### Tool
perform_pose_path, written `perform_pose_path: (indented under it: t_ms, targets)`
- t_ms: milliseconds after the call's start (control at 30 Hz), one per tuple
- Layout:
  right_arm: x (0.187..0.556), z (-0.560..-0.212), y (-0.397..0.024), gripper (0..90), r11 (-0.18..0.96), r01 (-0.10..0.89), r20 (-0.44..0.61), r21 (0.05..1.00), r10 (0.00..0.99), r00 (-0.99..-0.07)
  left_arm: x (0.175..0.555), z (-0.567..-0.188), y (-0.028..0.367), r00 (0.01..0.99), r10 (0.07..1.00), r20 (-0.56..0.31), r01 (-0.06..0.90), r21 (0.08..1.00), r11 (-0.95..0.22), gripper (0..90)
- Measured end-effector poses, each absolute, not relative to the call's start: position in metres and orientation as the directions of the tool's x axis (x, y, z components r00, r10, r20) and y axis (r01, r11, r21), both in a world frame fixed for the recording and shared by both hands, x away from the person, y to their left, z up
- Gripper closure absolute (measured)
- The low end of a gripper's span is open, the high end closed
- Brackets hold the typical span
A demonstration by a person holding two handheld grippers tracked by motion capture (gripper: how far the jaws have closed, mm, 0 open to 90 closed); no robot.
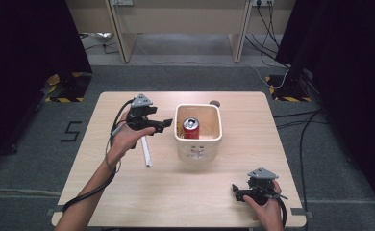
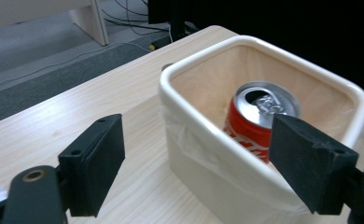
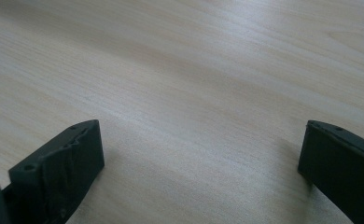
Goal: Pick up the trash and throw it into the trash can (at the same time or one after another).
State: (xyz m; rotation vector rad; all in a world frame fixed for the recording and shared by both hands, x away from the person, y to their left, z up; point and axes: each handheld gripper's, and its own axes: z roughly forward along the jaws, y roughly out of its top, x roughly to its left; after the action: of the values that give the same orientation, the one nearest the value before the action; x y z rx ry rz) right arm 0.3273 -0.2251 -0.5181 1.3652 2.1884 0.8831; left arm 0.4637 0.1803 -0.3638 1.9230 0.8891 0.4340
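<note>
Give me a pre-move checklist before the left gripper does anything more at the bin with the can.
1. Left gripper open, nothing between its fingers: ok.
2. Red can upright inside the white bin: ok.
3. Bin standing flat on the table: ok.
4. White tube lying clear of the bin, beside the left hand: ok.
5. Right gripper open and parked over bare table, away from the bin: ok.
6. Whether the can is empty: cannot tell.

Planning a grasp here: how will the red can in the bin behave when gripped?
The red can is opened, so probably light and easily dented. Its smooth round wall may slip. Upright inside the white bin, it seems unlikely to roll.
</note>
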Motion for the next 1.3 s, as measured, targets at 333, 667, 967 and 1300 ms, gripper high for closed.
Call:
perform_pose_path:
  t_ms: [333,667,967,1300]
  targets:
    - [0.327,-0.518,-0.225,0.3,0.319,0.639,-0.013,0.700,0.900,-0.435,0.465,-0.381,0.202,0.626,0.778,-0.057,0.433,0.855,-0.285,19.1]
    - [0.327,-0.518,-0.225,0.3,0.320,0.640,-0.014,0.699,0.900,-0.435,0.478,-0.430,0.218,0.548,0.835,-0.050,0.523,0.800,-0.295,23.4]
    - [0.327,-0.518,-0.225,0.2,0.318,0.640,-0.012,0.699,0.901,-0.434,0.488,-0.469,0.230,0.489,0.871,-0.038,0.586,0.754,-0.296,32.0]
    - [0.327,-0.518,-0.225,0.3,0.318,0.641,-0.012,0.699,0.901,-0.434,0.490,-0.487,0.231,0.470,0.882,-0.031,0.608,0.736,-0.299,33.0]
